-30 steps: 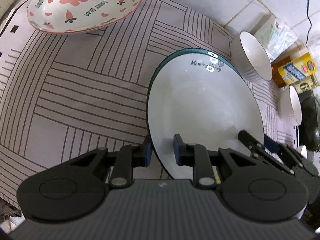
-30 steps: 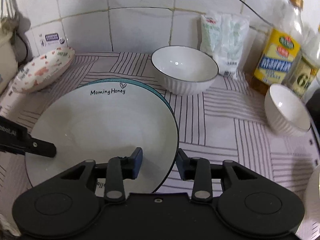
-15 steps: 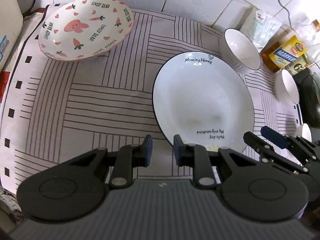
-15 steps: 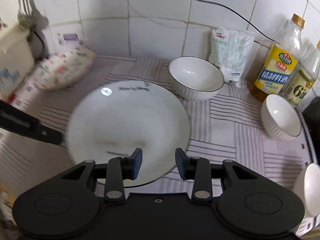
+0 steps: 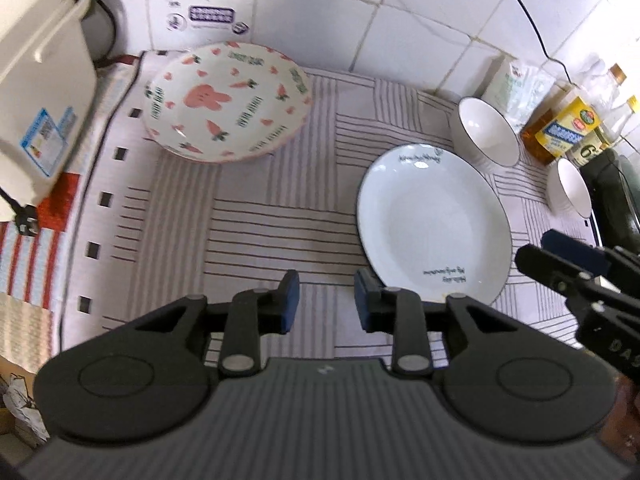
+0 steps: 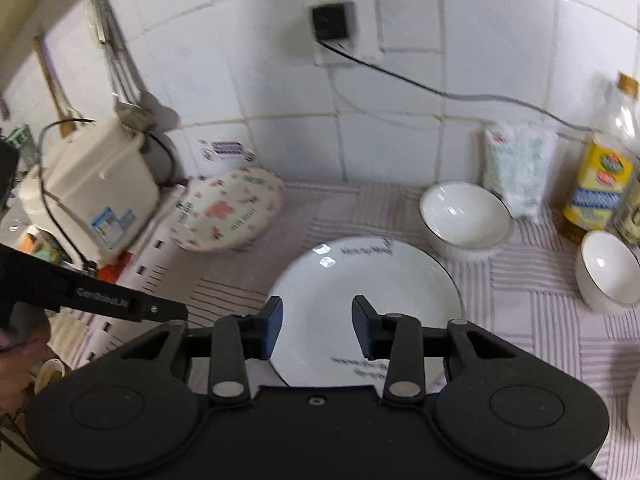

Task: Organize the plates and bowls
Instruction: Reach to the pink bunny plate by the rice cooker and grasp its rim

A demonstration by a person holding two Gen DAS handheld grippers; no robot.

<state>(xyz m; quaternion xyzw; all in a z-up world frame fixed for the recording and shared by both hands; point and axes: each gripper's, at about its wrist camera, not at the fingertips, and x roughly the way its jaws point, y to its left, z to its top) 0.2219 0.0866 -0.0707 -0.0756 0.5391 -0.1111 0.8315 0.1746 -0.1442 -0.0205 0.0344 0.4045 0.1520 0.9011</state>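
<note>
A white plate with a dark rim lies flat on the striped mat; it also shows in the right wrist view. A rabbit-and-carrot patterned plate sits tilted at the back left. Two white bowls stand at the right: a larger one and a smaller one. My left gripper is open and empty, above the mat just left of the white plate. My right gripper is open and empty, raised over the plate's near edge.
A white appliance stands at the far left. Oil bottles and a white packet stand against the tiled wall at the right. A dark pan sits at the right edge. A cable runs from a wall socket.
Both grippers let go of the white plate, which now lies flat on the mat, and pulled up and back away from it. Their jaws have opened wider.
</note>
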